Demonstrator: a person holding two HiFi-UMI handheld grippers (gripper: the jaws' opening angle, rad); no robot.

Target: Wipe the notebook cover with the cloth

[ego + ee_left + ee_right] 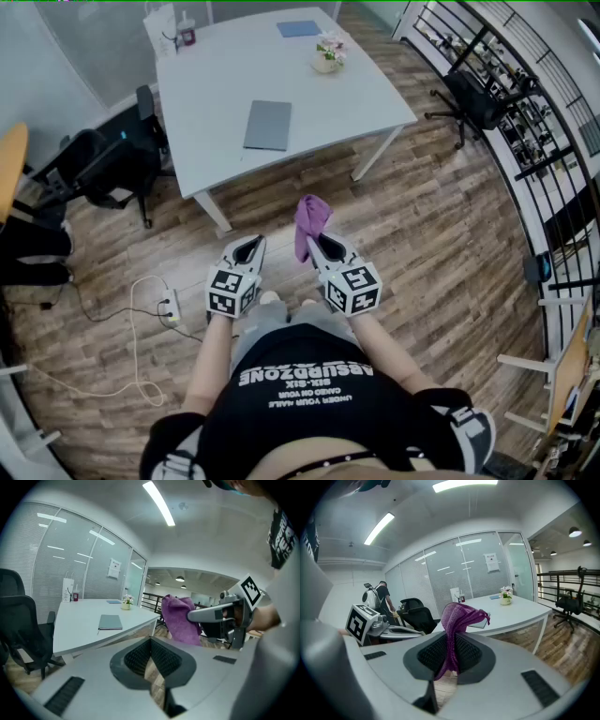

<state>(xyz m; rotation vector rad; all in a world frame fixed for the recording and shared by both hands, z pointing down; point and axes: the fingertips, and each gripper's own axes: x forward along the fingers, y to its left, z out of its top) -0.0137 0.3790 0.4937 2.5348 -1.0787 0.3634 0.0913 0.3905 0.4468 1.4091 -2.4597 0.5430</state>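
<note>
The grey notebook (268,125) lies flat and closed near the front of the white table (225,66), well apart from both grippers, with nothing touching its cover. The purple cloth (310,220) is off the table: it hangs bunched from the right gripper (315,242), whose jaws are clamped on its lower part while the rest puffs up above the tips, as the right gripper view shows (457,618). The left gripper (249,246) is just beside it, its jaws brought together with nothing between them and only floor showing behind. Both are held low in front of the person, over the wood floor and short of the table edge.

I judge this to be the approach: the cloth is in hand and the wiping has not begun. The next move calls for closing on the table and bringing the cloth down flat onto the cover; the empty left gripper could pin the notebook so it does not slide. A small flower pot (327,58) stands further back, clear of the wiping path.
</note>
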